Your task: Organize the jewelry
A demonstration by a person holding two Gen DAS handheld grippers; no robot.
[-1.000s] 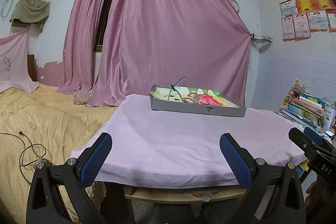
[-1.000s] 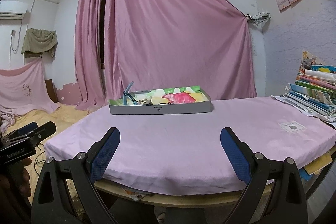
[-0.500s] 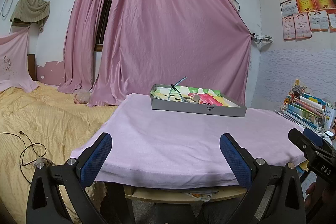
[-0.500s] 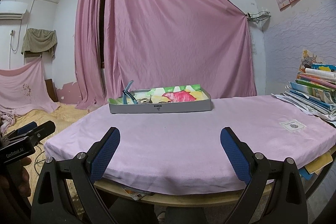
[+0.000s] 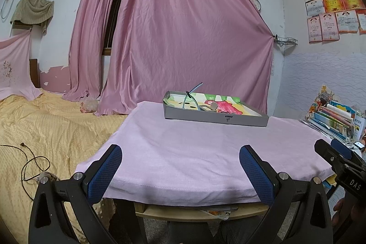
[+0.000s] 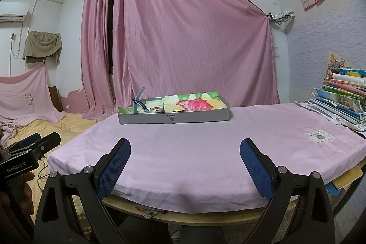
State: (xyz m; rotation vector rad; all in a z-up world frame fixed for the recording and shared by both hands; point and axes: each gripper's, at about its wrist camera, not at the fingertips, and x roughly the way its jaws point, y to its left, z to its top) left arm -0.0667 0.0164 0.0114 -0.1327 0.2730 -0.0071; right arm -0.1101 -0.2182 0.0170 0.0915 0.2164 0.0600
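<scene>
Right wrist view | both grippers: left gripper (image 5: pixel 180 169) and right gripper (image 6: pixel 185 164) spread, empty | blue watch strap (image 6: pixel 138 103) in grey tray (image 6: pixel 173 118) at 12 o'clock | approach level, pinch strap mid-band.

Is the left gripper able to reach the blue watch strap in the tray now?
Probably yes: the left gripper is open, and only bare pink cloth lies before the tray holding the strap.
</scene>
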